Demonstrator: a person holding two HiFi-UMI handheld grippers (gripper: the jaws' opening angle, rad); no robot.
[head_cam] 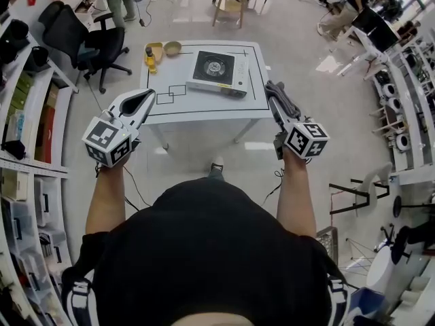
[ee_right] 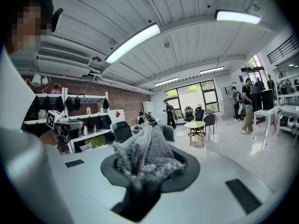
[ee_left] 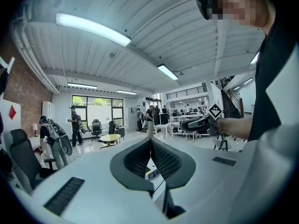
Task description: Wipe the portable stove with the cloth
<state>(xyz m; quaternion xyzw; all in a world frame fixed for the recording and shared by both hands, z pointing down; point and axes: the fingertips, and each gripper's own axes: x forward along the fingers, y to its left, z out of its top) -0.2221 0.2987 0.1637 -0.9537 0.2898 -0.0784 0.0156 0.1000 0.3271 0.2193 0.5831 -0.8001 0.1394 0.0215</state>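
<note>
Left gripper (head_cam: 148, 97): jaws fully together, nothing between them. It is held out roughly level, its tip over the near left part of the white table (head_cam: 204, 109).

Right gripper (head_cam: 276, 107): jaws clamped on the grey fluffy cloth (ee_right: 145, 153). The cloth bunches up between the pads and spills forward past the tips. The tip is at the table's near right edge.

Portable stove (head_cam: 216, 72): flat on the table, ahead of both grippers and between their two tips. It is apart from the cloth, and neither gripper touches it.

Yellow bottle (head_cam: 149, 58) and small bowl (head_cam: 172, 47): beyond the left gripper's tip, at the table's far left corner.
</note>
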